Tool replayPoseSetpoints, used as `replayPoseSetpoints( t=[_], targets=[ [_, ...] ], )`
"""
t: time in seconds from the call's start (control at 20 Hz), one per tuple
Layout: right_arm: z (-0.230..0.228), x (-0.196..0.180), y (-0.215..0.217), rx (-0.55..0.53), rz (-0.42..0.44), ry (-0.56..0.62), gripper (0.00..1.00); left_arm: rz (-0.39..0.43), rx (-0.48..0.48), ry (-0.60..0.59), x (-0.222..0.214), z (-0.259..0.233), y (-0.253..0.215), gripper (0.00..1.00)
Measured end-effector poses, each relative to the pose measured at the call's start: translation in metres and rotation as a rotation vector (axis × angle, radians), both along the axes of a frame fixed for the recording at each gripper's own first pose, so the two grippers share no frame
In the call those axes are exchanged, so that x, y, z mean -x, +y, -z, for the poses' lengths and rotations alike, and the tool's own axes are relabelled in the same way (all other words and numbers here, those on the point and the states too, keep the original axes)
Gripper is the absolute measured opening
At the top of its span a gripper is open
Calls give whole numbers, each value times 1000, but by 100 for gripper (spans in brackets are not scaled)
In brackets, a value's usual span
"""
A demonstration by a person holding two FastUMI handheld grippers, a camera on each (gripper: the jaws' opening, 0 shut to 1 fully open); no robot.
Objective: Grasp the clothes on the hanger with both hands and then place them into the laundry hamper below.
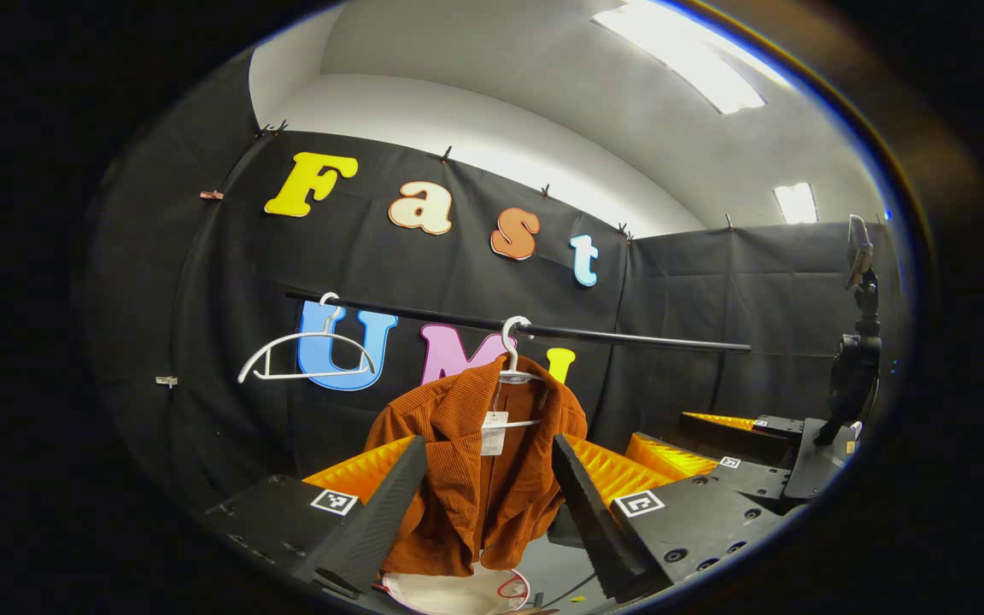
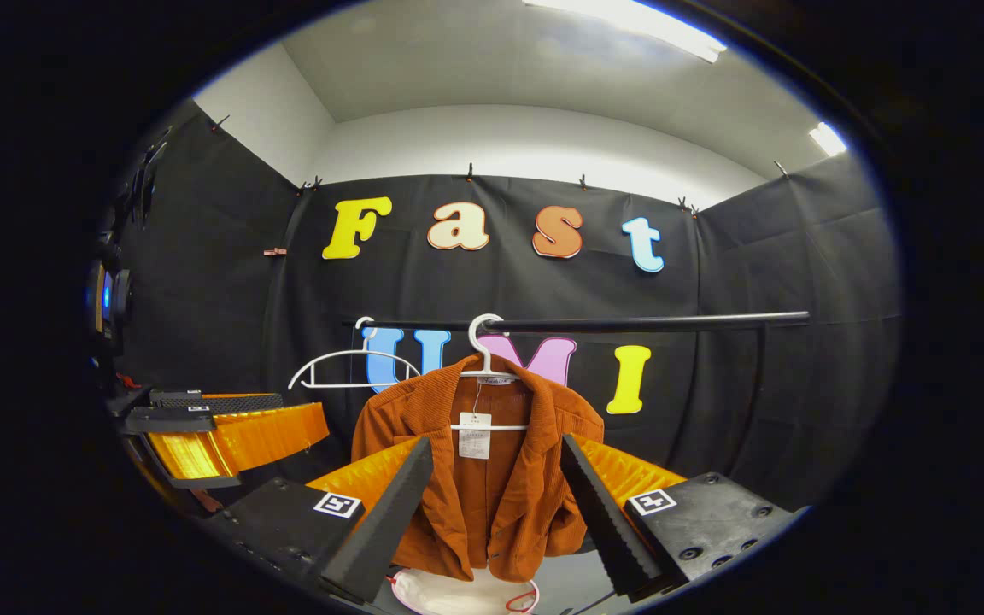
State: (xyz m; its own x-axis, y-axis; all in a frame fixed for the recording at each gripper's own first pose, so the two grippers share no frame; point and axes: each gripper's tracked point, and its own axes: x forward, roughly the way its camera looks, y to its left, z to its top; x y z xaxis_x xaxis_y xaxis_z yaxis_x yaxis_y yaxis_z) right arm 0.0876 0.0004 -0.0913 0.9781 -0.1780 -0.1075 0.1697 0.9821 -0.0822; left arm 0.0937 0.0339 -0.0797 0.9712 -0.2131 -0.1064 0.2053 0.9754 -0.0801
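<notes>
Across the back of the booth runs a black rail (image 2: 646, 323), and from it hangs the rust-orange corduroy jacket (image 2: 500, 478) on a white hanger (image 2: 485, 342), square ahead of both sets of tongs. Below its hem sits the white laundry hamper (image 2: 458, 594), just a sliver of rim showing.

Left tongs (image 1: 488, 500) gape wide, nothing between the fingers, the jacket framed in the gap but apart from them. Right tongs (image 2: 496, 504), same story: spread wide, empty, lined up on the garment's middle. In the right gripper view the left tongs appear off at the left side, well clear of the cloth.

Now the risks, biggest first. Both tongs seem aimed at the same central patch of jacket, so my worry is they collide, or bunch the fabric instead of taking a shoulder each. Next, the hanger: pull straight down and the collar may catch, dragging the hook along the rail or yanking the hanger off with the garment. An empty hanger (image 2: 354, 363) hangs just beside it and could get knocked. Smallest: the paper tag (image 2: 475, 436) dangles at the neck, and a finger closing there might pinch only the tag. The hamper mouth looks narrow from here, so a loose sleeve may drape over the rim.
</notes>
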Motion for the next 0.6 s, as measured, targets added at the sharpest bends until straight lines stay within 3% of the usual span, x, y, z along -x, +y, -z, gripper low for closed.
replayPoseSetpoints(
  t=[0.35,0.6],
  targets=[
    [58,-67,-39,-45,-96,48,98,-102,-24,17,-66,49,-11,93],
    [103,-102,-72,-103,-100,101,98,-182,-48,64,-105,83,-14,93]
  ],
)
